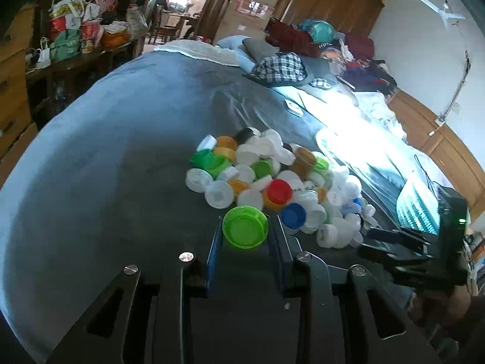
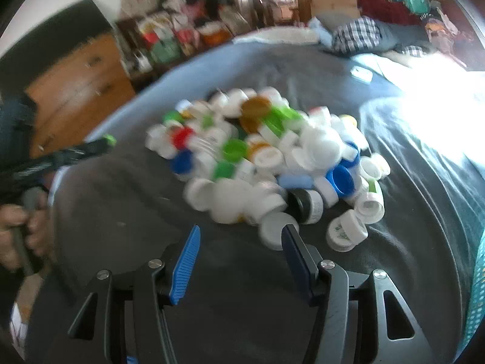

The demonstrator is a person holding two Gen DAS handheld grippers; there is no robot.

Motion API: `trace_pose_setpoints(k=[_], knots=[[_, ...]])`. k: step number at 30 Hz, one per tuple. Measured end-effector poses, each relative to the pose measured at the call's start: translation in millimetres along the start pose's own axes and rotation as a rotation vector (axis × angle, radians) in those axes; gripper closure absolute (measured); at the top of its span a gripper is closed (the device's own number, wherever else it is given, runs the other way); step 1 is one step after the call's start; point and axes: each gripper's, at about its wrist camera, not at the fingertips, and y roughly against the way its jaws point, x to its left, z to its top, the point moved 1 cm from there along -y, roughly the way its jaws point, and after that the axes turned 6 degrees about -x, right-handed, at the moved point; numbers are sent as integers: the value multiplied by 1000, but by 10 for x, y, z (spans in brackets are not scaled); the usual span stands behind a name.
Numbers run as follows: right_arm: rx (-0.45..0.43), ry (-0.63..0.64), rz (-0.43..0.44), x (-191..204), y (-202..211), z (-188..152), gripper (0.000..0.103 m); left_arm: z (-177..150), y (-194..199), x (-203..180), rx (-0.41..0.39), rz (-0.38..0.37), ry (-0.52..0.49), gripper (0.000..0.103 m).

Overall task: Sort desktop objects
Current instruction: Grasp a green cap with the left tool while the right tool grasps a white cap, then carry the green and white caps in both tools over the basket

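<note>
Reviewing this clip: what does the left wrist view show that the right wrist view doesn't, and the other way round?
Only the left wrist view shows the left gripper shut on a green cap, seen open side up, and a ceiling fan.

Only the right wrist view shows the right gripper's jaws apart with nothing between them, a white cap just beyond one finger, and the hand holding the other tool.

Both share the pile of caps on the dark bedcover.

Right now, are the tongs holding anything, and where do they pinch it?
The left tongs pinch the green cap by its two opposite side rims. The right tongs hold nothing, with only dark cloth between them.
</note>
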Motion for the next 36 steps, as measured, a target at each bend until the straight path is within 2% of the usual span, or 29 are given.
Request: trace_pose_setpoints(k=[5,6,7,8,9,17,22,29,36], knots=[[43,-10,-22,-144,-220,-44,42,-73,-52,-91,24,-19,-2,78],[34,-18,-18,-159,-239,-35,45,-81,-55,-114,29,-23,-2,78],[33,-14,-22,-155,-253,-23,49,-89,-42,-129,32,-25,-3,78],[35,-12,-19,-148,-250,-18,62,-93,-28,-162,34,-23,-5,78],[34,-16,-12,-138,-230,-16,69,-96,-11,-188,35,-26,-7,78],[-42,-40,-23,-47,367,57,69,-111,128,-637,42,17,-69,78],[-102,-25,-38,-10,814,111,69,-102,205,-1067,36,-6,-112,78],[-169,-54,-67,-145,1278,170,69,-27,263,-1668,15,2,-197,78],[-216,-82,-94,-339,1617,178,69,43,279,-2095,-5,-4,-255,78]])
